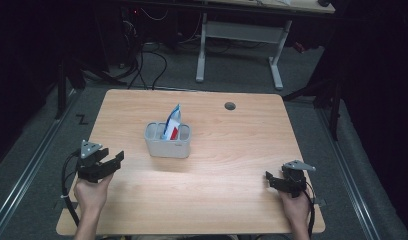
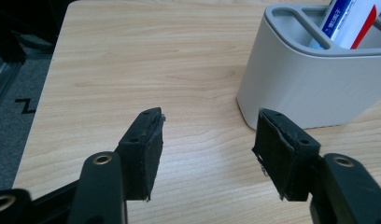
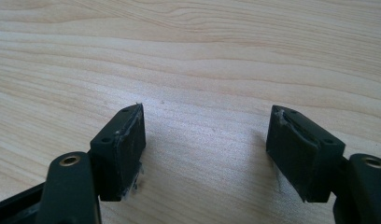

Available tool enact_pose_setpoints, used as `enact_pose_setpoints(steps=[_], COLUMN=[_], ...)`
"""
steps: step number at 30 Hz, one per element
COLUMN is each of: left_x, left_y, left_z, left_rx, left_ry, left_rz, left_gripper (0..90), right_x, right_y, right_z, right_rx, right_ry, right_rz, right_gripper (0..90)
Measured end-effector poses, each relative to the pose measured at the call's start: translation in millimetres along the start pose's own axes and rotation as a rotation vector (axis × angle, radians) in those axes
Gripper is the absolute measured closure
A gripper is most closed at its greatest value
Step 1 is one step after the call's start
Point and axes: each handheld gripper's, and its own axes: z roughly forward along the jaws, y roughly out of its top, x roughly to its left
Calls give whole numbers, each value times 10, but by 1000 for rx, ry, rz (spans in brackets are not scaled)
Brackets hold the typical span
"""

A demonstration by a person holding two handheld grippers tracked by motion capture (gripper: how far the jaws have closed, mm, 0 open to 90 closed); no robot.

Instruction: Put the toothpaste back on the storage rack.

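Wooden table (image 1: 217, 200), light grain, rounded corners, small round hole (image 1: 230, 106) near the far edge right of centre.

Holder (image 1: 167, 140) sits about mid-table, slightly left of centre and toward the far half. Light grey plastic, oblong with rounded corners, darker grey rim, split into compartments on top. In the left gripper view the holder (image 2: 310, 79) is close, at upper right, with smooth matte walls and its base flat on the wood.

Tube (image 1: 172, 125) stands in the holder, in the right-hand compartment as seen from the high view, leaning left with its crimped end up above the rim. White with blue and red bands; print too small to read. The left gripper view shows the tube (image 2: 349, 21) low section inside the compartment.

Left gripper (image 1: 103, 161) near the table's left edge, held in a hand (image 1: 91, 194), jaws spread wide, nothing between them, pointing toward the holder, well apart from it. In its own view left gripper (image 2: 209, 140) pads worn at the edges.

Right gripper (image 1: 274, 181) near the front right corner, in a hand (image 1: 295, 207), jaws wide apart, empty, over bare wood; same in its own view (image 3: 205, 140).
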Motion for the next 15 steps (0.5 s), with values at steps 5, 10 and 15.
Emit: enact_pose_setpoints(steps=[5,10,15], left_x=[13,16,24], left_y=[-52,-124,-160], left_z=[27,55,72], left_rx=[17,31,40], left_ry=[3,7,8], left_rz=[-9,-13,-19], left_gripper=[412,410,408], right_x=[-1,-1,-1], right_y=[-1,-1,-1], right_z=[0,0,0], right_rx=[-1,-1,-1], right_ry=[-1,-1,-1], right_rz=[-2,-3,-2], right_gripper=[284,284,284])
